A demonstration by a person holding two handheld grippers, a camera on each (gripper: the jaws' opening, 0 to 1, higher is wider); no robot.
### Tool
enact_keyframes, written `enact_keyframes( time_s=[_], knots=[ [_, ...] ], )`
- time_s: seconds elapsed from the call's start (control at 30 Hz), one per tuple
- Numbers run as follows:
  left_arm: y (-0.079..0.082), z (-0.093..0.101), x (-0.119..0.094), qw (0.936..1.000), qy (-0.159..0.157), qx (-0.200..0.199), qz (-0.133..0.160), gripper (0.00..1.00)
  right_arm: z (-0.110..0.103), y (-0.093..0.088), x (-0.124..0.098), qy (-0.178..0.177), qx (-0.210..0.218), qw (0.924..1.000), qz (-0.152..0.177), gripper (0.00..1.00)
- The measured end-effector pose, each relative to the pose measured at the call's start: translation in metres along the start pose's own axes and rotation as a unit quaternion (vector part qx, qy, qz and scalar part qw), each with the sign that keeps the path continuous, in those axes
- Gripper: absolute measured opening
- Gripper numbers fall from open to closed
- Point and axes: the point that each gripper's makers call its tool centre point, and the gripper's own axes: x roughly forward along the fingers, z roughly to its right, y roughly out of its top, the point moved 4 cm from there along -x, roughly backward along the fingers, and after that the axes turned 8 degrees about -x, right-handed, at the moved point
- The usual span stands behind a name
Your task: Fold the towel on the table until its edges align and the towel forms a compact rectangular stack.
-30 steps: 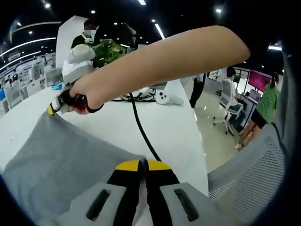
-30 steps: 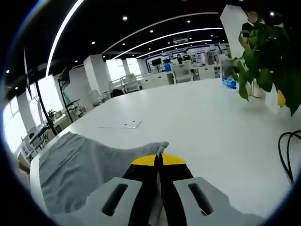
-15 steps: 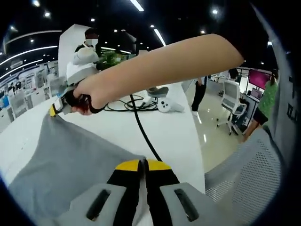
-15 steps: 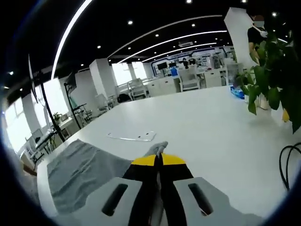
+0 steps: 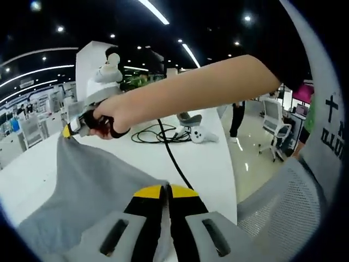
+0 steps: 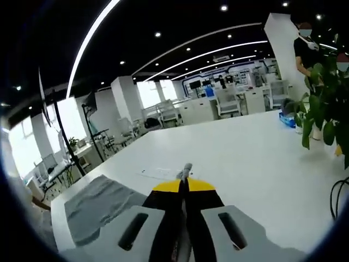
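A grey towel (image 5: 82, 185) hangs stretched between my two grippers above the white table (image 5: 202, 158). In the left gripper view my left gripper (image 5: 166, 190) is shut on one corner of the towel at the bottom. Further off at the upper left, the right gripper (image 5: 67, 131), held by a hand, pinches the other corner. In the right gripper view my right gripper (image 6: 182, 185) is shut on the towel, a small tip of cloth poking out past the yellow tips. The rest of the towel (image 6: 95, 204) lies on the table at lower left.
A black cable (image 5: 166, 147) and a white controller (image 5: 199, 134) lie on the table beyond the towel. A flat clear sheet (image 6: 155, 173) rests on the table (image 6: 245, 158). A green plant (image 6: 322, 120) stands at right. A mesh chair (image 5: 283, 202) is at right.
Both grippers have lifted with the towel's corners; the cloth is raised higher and hangs more steeply. In the right gripper view less towel lies on the table.
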Motion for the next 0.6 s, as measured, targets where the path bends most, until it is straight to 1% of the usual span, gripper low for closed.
enact_keyframes(
  time_s=[0.2, 0.3, 0.33, 0.4, 0.43, 0.5, 0.6],
  knots=[
    [0.008, -0.007, -0.023, 0.9997, 0.013, 0.018, 0.014, 0.03, -0.017, 0.018, 0.009, 0.008, -0.002, 0.9999, 0.01, 0.0],
    [0.013, -0.012, -0.036, 0.9994, 0.021, 0.015, 0.024, 0.03, -0.027, 0.027, 0.014, 0.014, -0.002, 0.9998, 0.015, 0.0],
    [0.015, -0.015, -0.042, 0.9992, 0.027, 0.005, 0.03, 0.03, -0.029, 0.03, 0.015, 0.016, -0.004, 0.9997, 0.017, 0.0],
    [0.017, -0.018, -0.053, 0.9988, 0.035, 0.004, 0.035, 0.03, -0.037, 0.037, 0.019, 0.02, -0.001, 0.9995, 0.024, 0.0],
    [0.017, -0.019, -0.056, 0.9987, 0.038, 0.006, 0.035, 0.03, -0.042, 0.041, 0.021, 0.023, -0.001, 0.9994, 0.027, 0.0],
    [0.019, -0.023, -0.067, 0.998, 0.05, 0.009, 0.037, 0.03, -0.05, 0.047, 0.025, 0.027, -0.001, 0.9992, 0.029, 0.0],
    [0.022, -0.031, -0.086, 0.996, 0.074, -0.001, 0.05, 0.03, -0.062, 0.055, 0.03, 0.036, -0.002, 0.9988, 0.033, 0.0]
  ],
)
